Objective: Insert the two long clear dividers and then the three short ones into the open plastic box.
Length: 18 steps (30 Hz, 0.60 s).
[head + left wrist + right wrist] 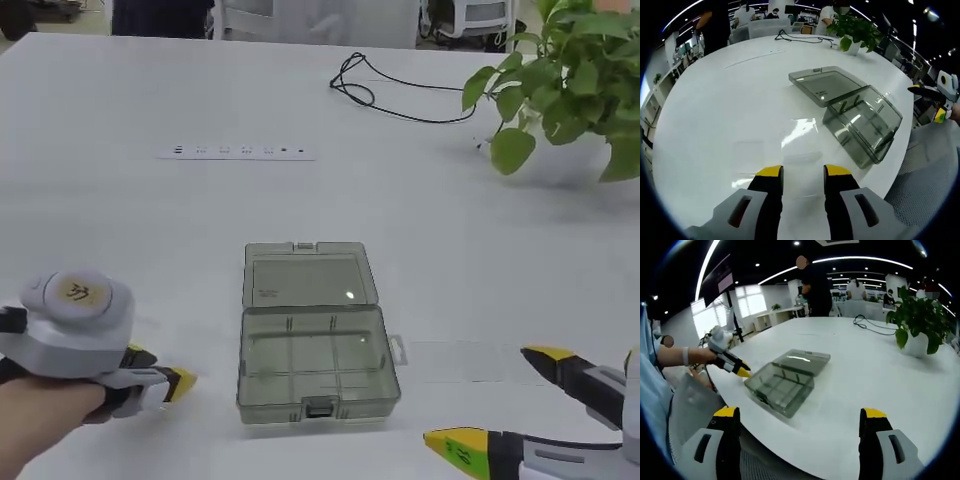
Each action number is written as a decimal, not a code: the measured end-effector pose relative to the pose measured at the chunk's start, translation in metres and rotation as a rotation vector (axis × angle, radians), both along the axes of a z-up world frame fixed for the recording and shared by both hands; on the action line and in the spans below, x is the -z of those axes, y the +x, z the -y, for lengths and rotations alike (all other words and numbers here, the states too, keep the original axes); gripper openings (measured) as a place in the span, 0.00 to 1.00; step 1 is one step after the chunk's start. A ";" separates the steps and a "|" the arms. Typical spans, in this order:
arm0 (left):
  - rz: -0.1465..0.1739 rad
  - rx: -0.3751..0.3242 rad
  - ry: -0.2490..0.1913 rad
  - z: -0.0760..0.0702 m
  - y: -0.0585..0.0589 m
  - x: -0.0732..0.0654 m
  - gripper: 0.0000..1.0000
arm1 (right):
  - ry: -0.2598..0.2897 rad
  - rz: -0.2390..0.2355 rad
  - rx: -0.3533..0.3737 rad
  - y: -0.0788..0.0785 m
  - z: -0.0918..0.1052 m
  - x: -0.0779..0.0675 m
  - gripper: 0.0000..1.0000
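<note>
The open smoky clear plastic box (315,365) lies on the white table (150,230) with its lid (310,275) folded back; ribs show inside it. A faint clear divider (455,360) lies flat just right of the box. In the left gripper view, clear pieces (797,132) lie on the table ahead of my left gripper (800,172), whose jaws stand a narrow gap apart with nothing seen between them. That gripper (165,380) sits left of the box. My right gripper (797,415) is wide open and holds nothing, right of the box (777,385) near the table's front edge.
A potted plant (570,90) stands at the back right, with a black cable (380,90) beside it. A flat socket strip (237,151) lies farther back on the table. People and chairs are beyond the far edge.
</note>
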<state>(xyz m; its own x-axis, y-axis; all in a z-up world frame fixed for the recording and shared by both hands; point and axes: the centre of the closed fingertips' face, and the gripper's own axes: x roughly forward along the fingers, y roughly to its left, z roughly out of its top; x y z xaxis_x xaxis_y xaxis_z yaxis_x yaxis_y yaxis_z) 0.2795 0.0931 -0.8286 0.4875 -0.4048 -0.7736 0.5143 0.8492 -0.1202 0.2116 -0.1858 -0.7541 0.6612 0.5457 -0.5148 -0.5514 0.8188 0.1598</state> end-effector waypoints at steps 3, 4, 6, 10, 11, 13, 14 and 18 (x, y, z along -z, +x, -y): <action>0.018 -0.003 -0.009 0.001 0.002 -0.006 0.30 | 0.008 0.000 -0.002 0.002 -0.002 -0.002 0.99; 0.022 -0.003 -0.012 0.001 0.002 -0.008 0.30 | 0.012 0.000 -0.003 0.002 -0.003 -0.003 0.99; 0.042 0.005 -0.020 0.004 0.003 -0.013 0.30 | 0.017 0.004 -0.006 0.003 -0.004 -0.004 0.98; 0.061 -0.012 -0.044 0.006 0.004 -0.023 0.30 | 0.034 0.012 -0.012 0.005 -0.007 -0.009 0.97; 0.067 -0.014 -0.049 0.007 0.005 -0.025 0.30 | 0.037 0.011 -0.010 0.006 -0.007 -0.009 0.96; 0.077 -0.015 -0.055 0.008 0.005 -0.029 0.30 | 0.048 0.013 -0.009 0.007 -0.008 -0.012 0.96; 0.086 -0.013 -0.057 0.009 0.006 -0.032 0.30 | 0.051 0.014 -0.008 0.008 -0.008 -0.013 0.96; 0.119 -0.013 -0.080 0.014 0.008 -0.047 0.30 | 0.079 0.018 -0.005 0.013 -0.012 -0.019 0.95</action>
<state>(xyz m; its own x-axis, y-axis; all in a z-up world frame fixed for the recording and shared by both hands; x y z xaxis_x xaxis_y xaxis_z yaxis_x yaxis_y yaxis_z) 0.2870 0.0791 -0.7821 0.5791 -0.4565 -0.6755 0.5183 0.8457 -0.1271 0.2244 -0.1737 -0.7352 0.6673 0.5871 -0.4582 -0.5585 0.8015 0.2137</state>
